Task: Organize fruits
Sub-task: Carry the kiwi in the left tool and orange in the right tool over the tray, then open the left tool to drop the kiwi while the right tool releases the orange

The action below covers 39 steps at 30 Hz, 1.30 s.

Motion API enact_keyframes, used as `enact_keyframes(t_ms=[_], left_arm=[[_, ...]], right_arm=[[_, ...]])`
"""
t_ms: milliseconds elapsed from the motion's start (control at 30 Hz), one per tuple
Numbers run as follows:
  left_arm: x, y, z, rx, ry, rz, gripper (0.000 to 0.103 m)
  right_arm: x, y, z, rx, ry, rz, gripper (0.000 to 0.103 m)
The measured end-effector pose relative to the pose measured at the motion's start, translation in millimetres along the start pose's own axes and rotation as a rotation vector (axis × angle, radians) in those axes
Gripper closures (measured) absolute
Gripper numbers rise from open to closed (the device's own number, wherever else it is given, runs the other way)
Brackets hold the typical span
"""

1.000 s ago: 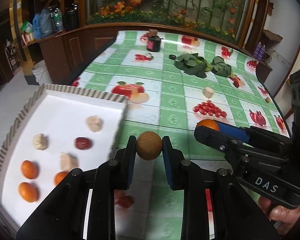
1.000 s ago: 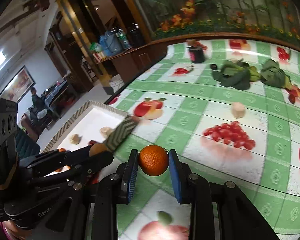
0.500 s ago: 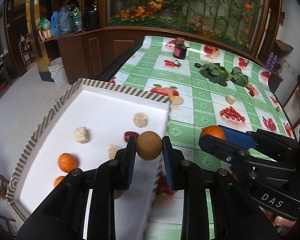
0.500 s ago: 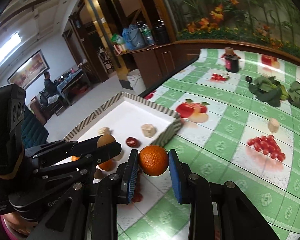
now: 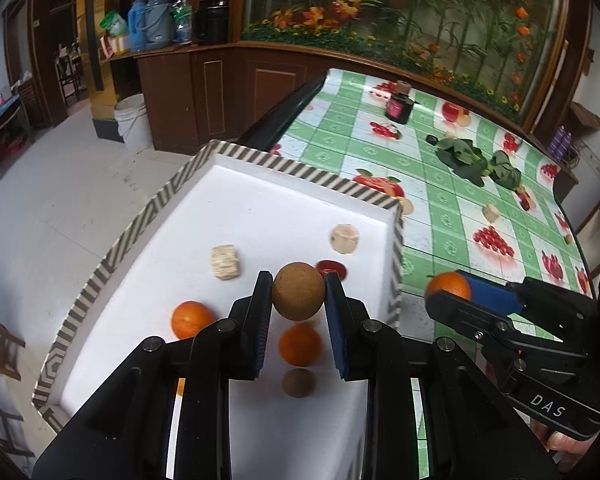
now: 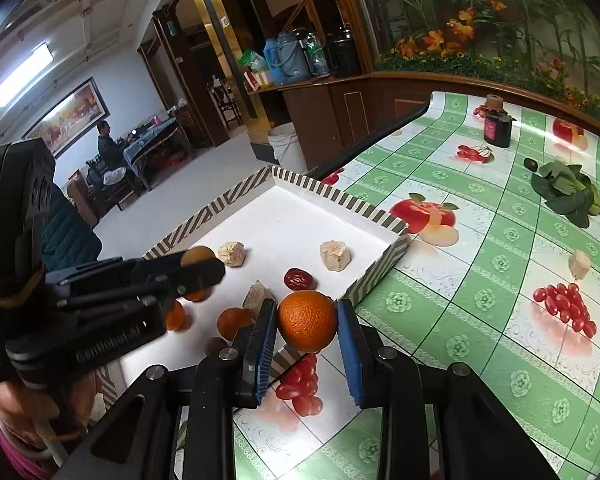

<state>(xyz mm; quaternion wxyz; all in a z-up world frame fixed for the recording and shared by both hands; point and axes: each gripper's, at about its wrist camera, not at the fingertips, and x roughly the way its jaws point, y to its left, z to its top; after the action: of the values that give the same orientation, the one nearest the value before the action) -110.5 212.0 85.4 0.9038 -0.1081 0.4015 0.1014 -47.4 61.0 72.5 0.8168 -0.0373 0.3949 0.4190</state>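
My left gripper (image 5: 298, 300) is shut on a round brown fruit (image 5: 298, 291) and holds it above the white tray with a striped rim (image 5: 300, 170). In the tray lie oranges (image 5: 300, 344), a red date (image 5: 331, 269), pale chunks (image 5: 225, 262) and a small brown fruit (image 5: 298, 382). My right gripper (image 6: 306, 322) is shut on an orange (image 6: 307, 320) just above the tray's near right edge (image 6: 374, 274). The right gripper also shows in the left wrist view (image 5: 452, 292), right of the tray.
The table has a green checked cloth with fruit prints (image 6: 480, 240). On it lie leafy greens (image 6: 568, 196), a pale chunk (image 6: 579, 264) and a dark jar (image 6: 498, 128). Beyond the tray's left side the table ends above the floor, where a white bucket (image 5: 134, 122) stands.
Both grippers have moved left with their fruits. The left one has gone from the tablecloth to over the tray; the right one has reached the tray's edge.
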Motion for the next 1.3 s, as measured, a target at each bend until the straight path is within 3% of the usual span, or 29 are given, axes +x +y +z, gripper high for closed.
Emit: enact_keyframes(t_ms=[667, 1300], left_arm=[[19, 16, -1, -0.008, 0.052, 0.006, 0.078], [43, 18, -5, 0.018, 0.130, 0.015, 0.078]], right_arm=[[31, 6, 19, -0.042, 0.035, 0.013, 0.074], [111, -5, 69, -0.085, 0.082, 0.032, 0.074]])
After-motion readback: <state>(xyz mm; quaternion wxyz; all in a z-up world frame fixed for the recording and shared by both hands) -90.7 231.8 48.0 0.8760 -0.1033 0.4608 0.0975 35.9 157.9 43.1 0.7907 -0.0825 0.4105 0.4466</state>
